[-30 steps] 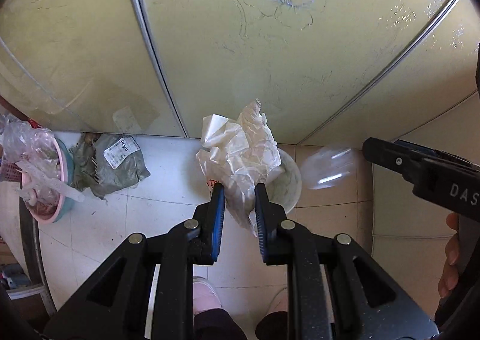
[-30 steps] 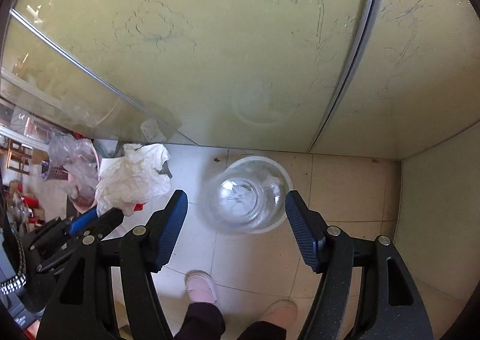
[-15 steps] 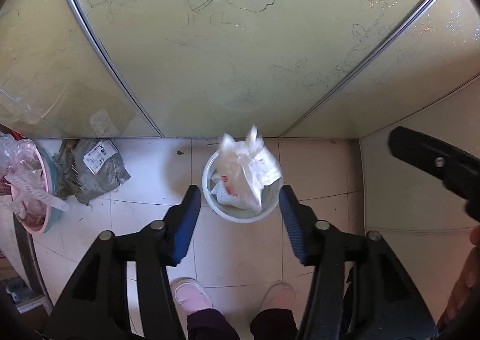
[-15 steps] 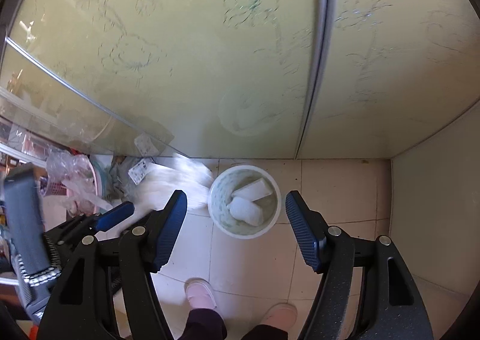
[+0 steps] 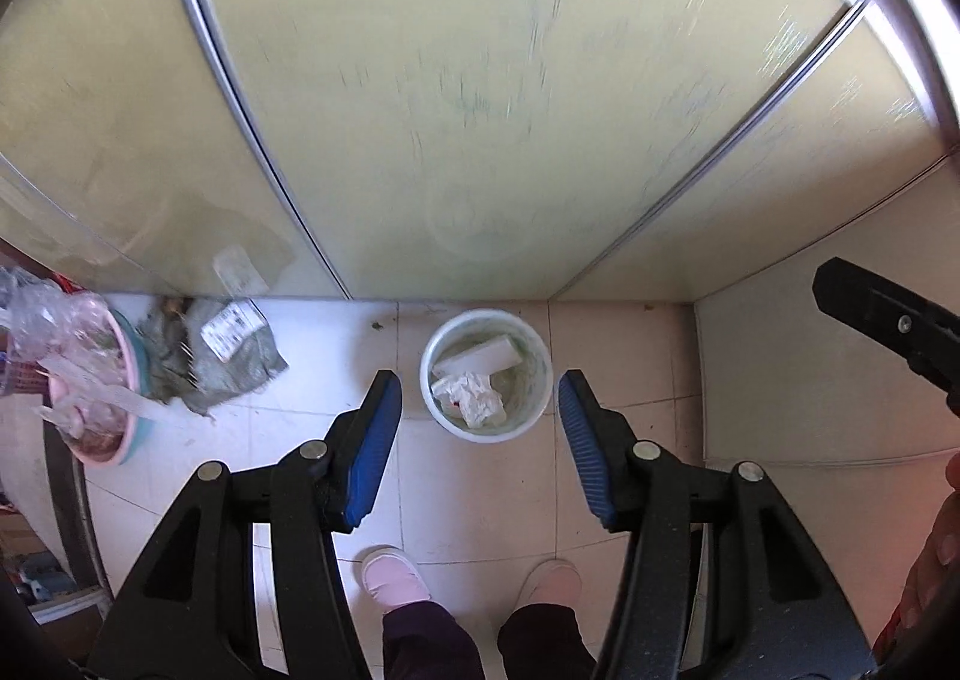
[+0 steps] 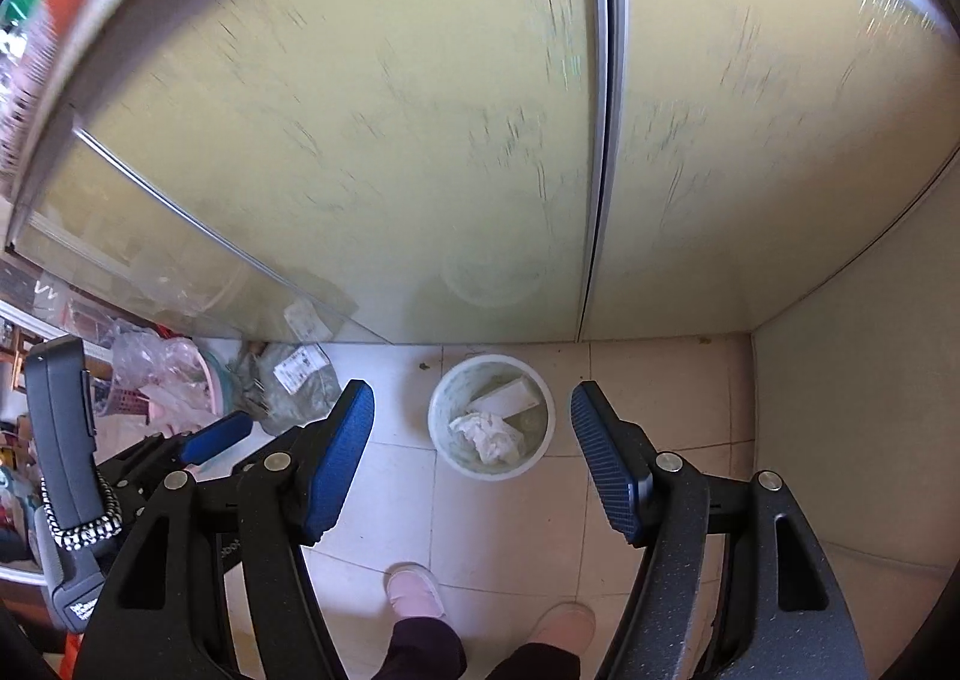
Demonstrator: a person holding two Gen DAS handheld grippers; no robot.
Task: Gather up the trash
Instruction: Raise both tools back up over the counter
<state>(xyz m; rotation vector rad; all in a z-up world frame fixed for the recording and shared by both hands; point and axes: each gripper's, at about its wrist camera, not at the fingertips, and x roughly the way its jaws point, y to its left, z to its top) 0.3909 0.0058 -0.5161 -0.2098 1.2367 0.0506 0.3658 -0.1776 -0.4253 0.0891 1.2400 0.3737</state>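
Crumpled paper (image 5: 474, 405) dropped into bin (image 5: 534, 416); left tongs (image 5: 477, 428) empty.

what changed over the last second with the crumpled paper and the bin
The left hand-held gripper let go of the crumpled paper, which dropped into the white bin and now lies beside a flat white piece. A clear cup also fell in. Both grippers pulled up and away; the right hand-held gripper stayed open and empty. Bin, grey sack and pink basin kept their places.

The crumpled white plastic bag (image 5: 471, 401), a second ago pinched in the left gripper (image 5: 477, 410), now lies inside the round white waste bin (image 5: 540, 356) beside a clear plastic cup (image 5: 477, 359). Both grippers have since risen, the left one's fingers (image 5: 375, 434) parted and empty.
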